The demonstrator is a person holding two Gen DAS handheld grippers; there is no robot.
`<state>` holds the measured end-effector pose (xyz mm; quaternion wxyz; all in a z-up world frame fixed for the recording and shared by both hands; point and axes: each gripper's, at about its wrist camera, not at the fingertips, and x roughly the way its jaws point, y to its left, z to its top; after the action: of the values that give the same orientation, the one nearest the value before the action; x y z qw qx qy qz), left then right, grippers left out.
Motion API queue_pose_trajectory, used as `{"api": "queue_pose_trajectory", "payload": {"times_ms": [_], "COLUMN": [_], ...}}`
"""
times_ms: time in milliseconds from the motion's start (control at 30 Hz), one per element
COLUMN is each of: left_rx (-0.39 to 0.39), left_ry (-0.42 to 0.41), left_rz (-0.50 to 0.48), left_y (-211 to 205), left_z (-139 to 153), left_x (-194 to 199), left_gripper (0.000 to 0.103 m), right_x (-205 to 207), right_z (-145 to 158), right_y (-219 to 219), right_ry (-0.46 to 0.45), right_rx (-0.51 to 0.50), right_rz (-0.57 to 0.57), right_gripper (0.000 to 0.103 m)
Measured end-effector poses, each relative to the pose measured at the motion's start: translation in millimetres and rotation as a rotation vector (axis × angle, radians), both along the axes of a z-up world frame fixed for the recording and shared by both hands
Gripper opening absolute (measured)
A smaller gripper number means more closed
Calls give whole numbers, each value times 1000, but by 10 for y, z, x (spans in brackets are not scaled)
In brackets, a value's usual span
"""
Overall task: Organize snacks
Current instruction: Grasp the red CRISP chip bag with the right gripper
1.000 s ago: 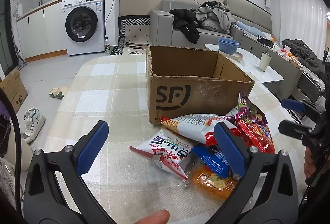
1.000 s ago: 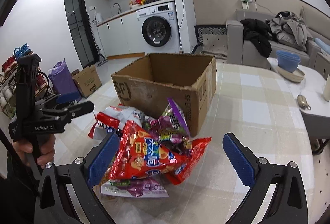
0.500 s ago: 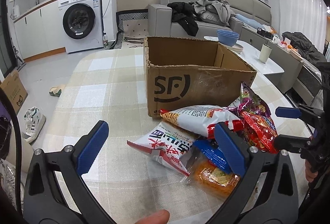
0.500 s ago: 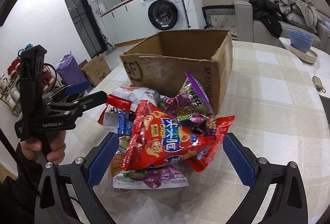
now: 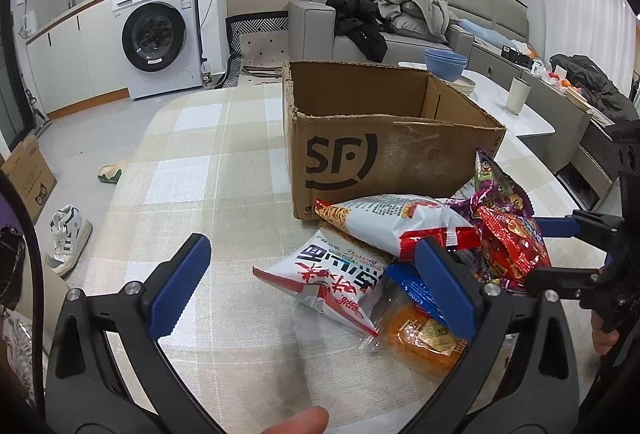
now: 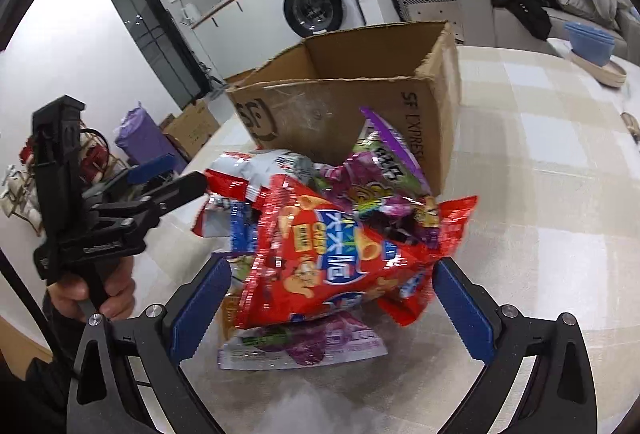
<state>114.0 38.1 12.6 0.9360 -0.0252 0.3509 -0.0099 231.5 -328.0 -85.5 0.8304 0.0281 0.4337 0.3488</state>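
A pile of snack bags lies on the checked tablecloth in front of an open cardboard SF box (image 5: 384,138), which also shows in the right wrist view (image 6: 352,102). In the left wrist view a white and red bag (image 5: 336,278) lies nearest, with an orange pack (image 5: 424,338) and a white bag (image 5: 396,222) beside it. My left gripper (image 5: 312,290) is open, low over the white and red bag. My right gripper (image 6: 328,310) is open, its fingers either side of a red chip bag (image 6: 332,258). A purple bag (image 6: 380,174) leans on the box.
A second purple pack (image 6: 304,348) lies under the red bag. The right gripper shows at the left view's right edge (image 5: 560,254). A side table with blue bowls (image 5: 446,63) and a cup (image 5: 519,95) stands behind the box. The floor drops off past the table's left edge.
Both grippers have moved forward and lower toward the snack pile. The right gripper's fingers now flank the red chip bag. Both stay open.
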Motion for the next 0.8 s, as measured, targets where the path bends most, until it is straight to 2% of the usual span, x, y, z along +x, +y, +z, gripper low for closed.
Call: {"api": "queue_pose_trajectory", "payload": {"times_ms": [133,500,600,667,800], "left_rx": [4,5,7,10,9], "left_ry": [7,11,12,12,15], "left_rz": [0,-7,-8,-10,-15], "left_y": [-9,-16,-21,-31,-53], "left_z": [-29,-65,-66,-66,-82], "left_x": [16,19,17,9,19], "left_gripper": [102,102,102,102,102], "right_x": [-62,45,62,82,102], "right_z": [63,-96,-133,-143,-148], "right_y": [42,77,66,46,9], "right_ry": [-47,-7,-2,1,-5], "right_rx": [20,39,51,60,67], "right_rz": [20,-11,-19,-30,-42], "right_gripper": [102,101,97,87,79]}}
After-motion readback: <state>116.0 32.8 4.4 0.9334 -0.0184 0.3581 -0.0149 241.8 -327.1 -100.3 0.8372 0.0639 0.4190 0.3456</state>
